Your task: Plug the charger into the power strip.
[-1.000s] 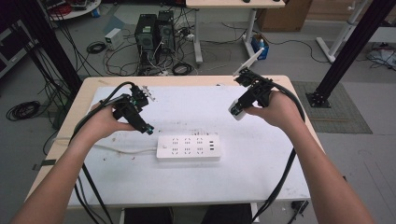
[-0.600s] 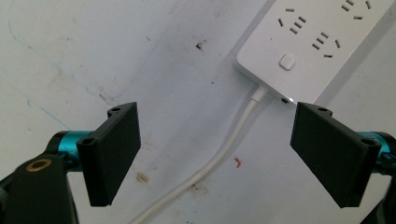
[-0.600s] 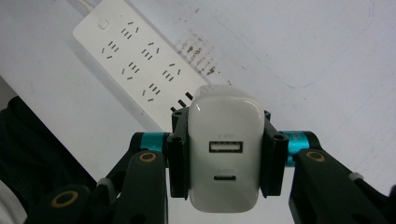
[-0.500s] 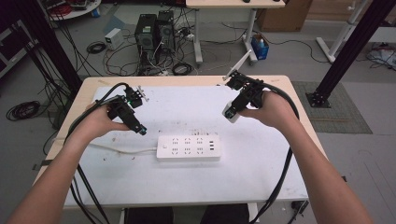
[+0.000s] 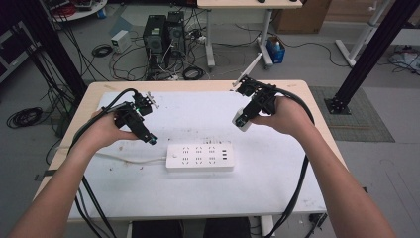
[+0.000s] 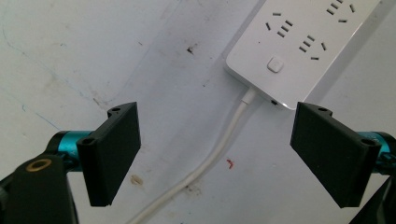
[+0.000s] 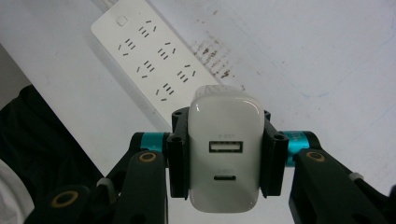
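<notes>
A white power strip lies flat near the middle of the white table, its white cord running off to the left. My right gripper hovers above and right of the strip, shut on a white USB charger whose two ports face the camera; the strip lies beyond it. My left gripper hangs just left of the strip's cord end, open, with nothing between its black jaws. In the left gripper view the strip's switch end and cord lie on the table between the jaws.
The white table has wooden edges. Black cables trail from both grippers over the front corners. Behind the table stand computer towers, tangled floor cables and another table's legs; a black frame post rises at the right.
The right gripper with the charger has drifted slightly left and toward the strip. The left gripper has stayed put.
</notes>
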A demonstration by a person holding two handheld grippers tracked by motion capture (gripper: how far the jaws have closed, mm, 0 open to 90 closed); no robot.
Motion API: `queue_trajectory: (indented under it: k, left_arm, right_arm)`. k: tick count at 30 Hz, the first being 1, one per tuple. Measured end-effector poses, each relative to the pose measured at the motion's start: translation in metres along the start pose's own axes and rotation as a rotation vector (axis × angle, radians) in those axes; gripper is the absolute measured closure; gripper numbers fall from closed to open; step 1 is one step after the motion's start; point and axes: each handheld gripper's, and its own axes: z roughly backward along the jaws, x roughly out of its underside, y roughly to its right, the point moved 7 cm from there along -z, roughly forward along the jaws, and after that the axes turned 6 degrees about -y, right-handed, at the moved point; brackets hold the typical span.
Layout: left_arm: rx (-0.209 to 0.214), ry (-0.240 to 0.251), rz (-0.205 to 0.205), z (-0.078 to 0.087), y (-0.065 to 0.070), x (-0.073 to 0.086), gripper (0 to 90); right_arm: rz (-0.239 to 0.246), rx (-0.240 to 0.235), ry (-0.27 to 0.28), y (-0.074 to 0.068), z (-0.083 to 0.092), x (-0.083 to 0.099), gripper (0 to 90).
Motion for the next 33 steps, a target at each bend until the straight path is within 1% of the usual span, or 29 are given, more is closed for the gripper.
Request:
queue_trajectory:
  k: [1, 2, 3, 5, 6, 7, 8, 9, 11, 12, 13, 14, 16, 17, 18, 19, 20, 21, 22, 23, 24, 25, 26, 28, 29, 30, 32, 33]
  left_arm:
    - [0.0, 0.0, 0.0, 0.0, 0.0, 0.0, 16.2]
    - [0.0, 0.0, 0.0, 0.0, 0.0, 0.0, 16.2]
    - [0.004, -0.003, 0.001, -0.001, 0.0, 0.002, 16.2]
    - [0.012, 0.0, 0.004, -0.002, 0.001, 0.003, 16.2]
    - [0.017, 0.001, 0.005, -0.003, 0.002, 0.004, 16.2]
    - [0.022, 0.001, 0.007, -0.003, 0.002, 0.005, 16.2]
    - [0.024, 0.003, 0.014, -0.004, 0.003, 0.005, 16.2]
    - [0.026, -0.004, 0.005, -0.004, 0.003, 0.007, 16.2]
    - [0.036, 0.0, -0.003, -0.005, 0.005, 0.008, 16.2]
    - [0.041, 0.011, -0.003, -0.005, 0.007, 0.009, 16.2]
    - [0.045, 0.023, -0.002, -0.004, 0.009, 0.009, 16.2]
    - [0.051, 0.03, -0.005, -0.003, 0.01, 0.01, 16.2]
    - [0.064, 0.05, -0.014, -0.003, 0.012, 0.011, 16.2]
    - [0.067, 0.053, -0.015, -0.003, 0.012, 0.012, 13.9]
    - [0.077, 0.058, -0.001, -0.003, 0.013, 0.014, 12.7]
    - [0.082, 0.061, 0.002, -0.003, 0.013, 0.015, 12.7]
    - [0.078, 0.06, -0.008, -0.003, 0.013, 0.016, 12.7]
    - [0.078, 0.06, -0.008, -0.003, 0.013, 0.016, 12.7]
    - [0.077, 0.063, -0.009, -0.003, 0.013, 0.019, 12.7]
    - [0.077, 0.067, -0.004, -0.003, 0.014, 0.021, 12.7]
    - [0.072, 0.068, -0.003, -0.003, 0.014, 0.023, 12.7]
    - [0.068, 0.067, -0.004, -0.003, 0.014, 0.025, 12.7]
    - [0.069, 0.068, -0.001, -0.003, 0.014, 0.026, 12.7]
    - [0.069, 0.068, -0.001, -0.003, 0.014, 0.026, 12.7]
    - [0.071, 0.067, 0.004, -0.002, 0.014, 0.031, 12.7]
    - [0.068, 0.066, 0.007, -0.003, 0.014, 0.033, 12.7]
    - [0.068, 0.067, 0.019, -0.004, 0.014, 0.035, 12.7]
    - [0.066, 0.066, 0.02, -0.004, 0.014, 0.036, 12.7]
  right_arm:
    - [0.0, 0.0, 0.0, 0.0, 0.0, 0.0, 62.1]
    - [0.015, 0.001, -0.003, 0.001, -0.002, -0.001, 62.1]
    - [0.015, 0.001, -0.003, 0.001, -0.002, -0.001, 62.1]
    - [0.045, 0.012, -0.034, 0.001, -0.01, -0.004, 62.1]
    - [0.06, 0.013, -0.036, 0.001, -0.013, -0.007, 62.1]
    - [0.065, 0.013, -0.042, 0.0, -0.016, -0.009, 62.2]
    - [0.085, 0.02, -0.051, 0.0, -0.02, -0.011, 62.1]
    - [0.106, 0.029, -0.056, 0.0, -0.024, -0.014, 62.1]
    - [0.149, 0.037, -0.083, -0.002, -0.034, -0.017, 62.2]
    - [0.175, 0.041, -0.094, -0.004, -0.039, -0.019, 62.2]
    - [0.217, 0.044, -0.103, -0.006, -0.045, -0.02, 62.2]
    - [0.236, 0.045, -0.115, -0.009, -0.051, -0.021, 62.2]
    - [0.28, 0.038, -0.13, -0.015, -0.063, -0.023, 62.1]
    - [0.302, 0.039, -0.142, -0.017, -0.069, -0.024, 62.2]
    - [0.326, 0.044, -0.157, -0.019, -0.075, -0.025, 62.1]
    - [0.354, 0.049, -0.165, -0.022, -0.081, -0.026, 62.2]
    - [0.371, 0.046, -0.176, -0.025, -0.086, -0.027, 62.2]
    - [0.371, 0.046, -0.176, -0.025, -0.086, -0.027, 62.2]
    - [0.387, 0.044, -0.186, -0.028, -0.091, -0.029, 62.2]
    - [0.436, 0.027, -0.201, -0.035, -0.104, -0.034, 62.2]
    - [0.446, 0.037, -0.208, -0.036, -0.107, -0.035, 62.2]
    - [0.462, 0.03, -0.223, -0.038, -0.112, -0.036, 62.2]
    - [0.476, 0.03, -0.224, -0.039, -0.117, -0.038, 62.2]
    - [0.482, 0.027, -0.23, -0.039, -0.12, -0.038, 62.2]
    - [0.511, 0.031, -0.243, -0.039, -0.127, -0.04, 62.2]
    - [0.534, 0.029, -0.249, -0.038, -0.13, -0.041, 62.2]
    - [0.529, 0.02, -0.258, -0.039, -0.135, -0.041, 62.2]
    - [0.553, 0.018, -0.257, -0.038, -0.137, -0.042, 62.2]
